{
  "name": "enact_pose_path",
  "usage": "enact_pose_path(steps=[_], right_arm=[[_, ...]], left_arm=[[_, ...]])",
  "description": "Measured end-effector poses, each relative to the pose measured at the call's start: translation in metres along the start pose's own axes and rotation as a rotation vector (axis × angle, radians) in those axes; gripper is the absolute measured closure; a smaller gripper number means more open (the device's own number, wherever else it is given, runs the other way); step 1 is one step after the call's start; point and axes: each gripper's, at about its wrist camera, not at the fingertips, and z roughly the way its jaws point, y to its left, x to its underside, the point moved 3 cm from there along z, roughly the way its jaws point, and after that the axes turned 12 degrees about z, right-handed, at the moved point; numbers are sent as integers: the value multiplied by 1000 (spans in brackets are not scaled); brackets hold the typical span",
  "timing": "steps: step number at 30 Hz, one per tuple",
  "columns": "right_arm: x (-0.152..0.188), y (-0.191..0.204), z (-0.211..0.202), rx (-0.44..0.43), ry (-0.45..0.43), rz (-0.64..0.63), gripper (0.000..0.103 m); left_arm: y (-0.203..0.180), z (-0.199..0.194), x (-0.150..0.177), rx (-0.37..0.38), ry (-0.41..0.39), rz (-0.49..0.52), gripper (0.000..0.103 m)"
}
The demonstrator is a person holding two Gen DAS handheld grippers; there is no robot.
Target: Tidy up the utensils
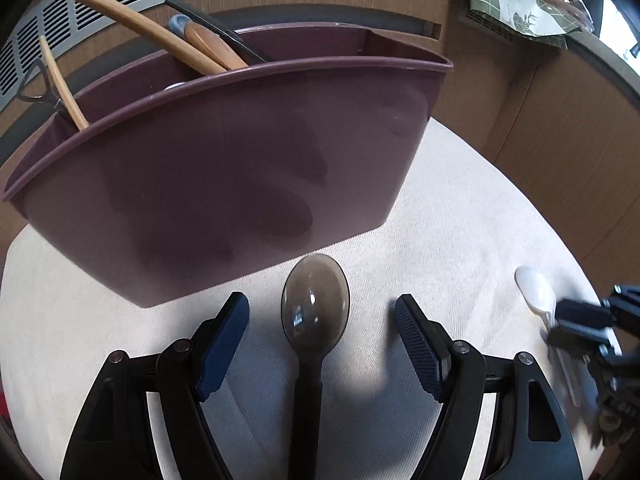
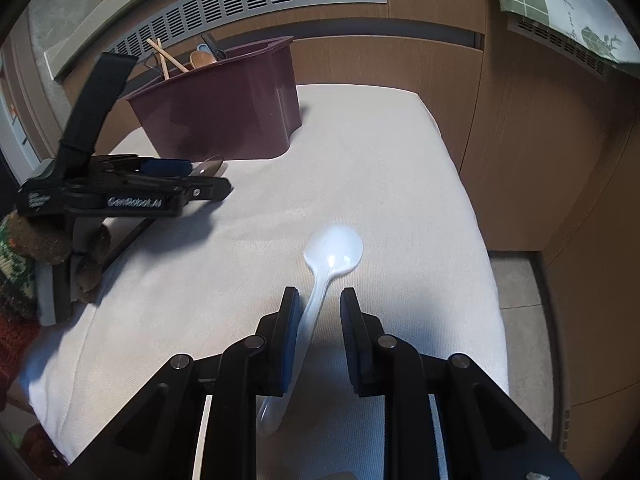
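A dark translucent spoon lies on the white cloth, bowl toward the purple caddy. My left gripper stands open wide around it, and neither pad touches it. The caddy holds several wooden utensils. In the right wrist view a white plastic spoon lies on the cloth. Its handle runs between the fingers of my right gripper, close to the left pad. A gap shows on the right, so the jaws are partly open. The left gripper is at the left, in front of the caddy.
A metal vent grille and wood panels stand behind the table. A green patterned paper hangs at the upper right. The cloth's right edge drops to a tiled floor. A knitted sleeve is at the far left.
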Motion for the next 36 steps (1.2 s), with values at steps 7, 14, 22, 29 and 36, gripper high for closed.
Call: enact_pose_path(steps=[7, 14, 22, 29, 36], right_arm=[[-28, 1, 26, 67, 21, 63, 78], [-47, 6, 44, 74, 7, 98, 66], [-58, 5, 50, 45, 4, 82, 72], [-55, -11, 36, 4, -27, 100, 77], [-30, -7, -5, -11, -74, 12, 77]], left_arm=[[0, -7, 10, -5, -6, -11, 28], [-3, -2, 5, -11, -9, -12, 27], [-2, -6, 11, 3, 13, -8, 27], [-5, -5, 8, 1, 29, 2, 27], [-4, 3, -8, -26, 36, -22, 45]])
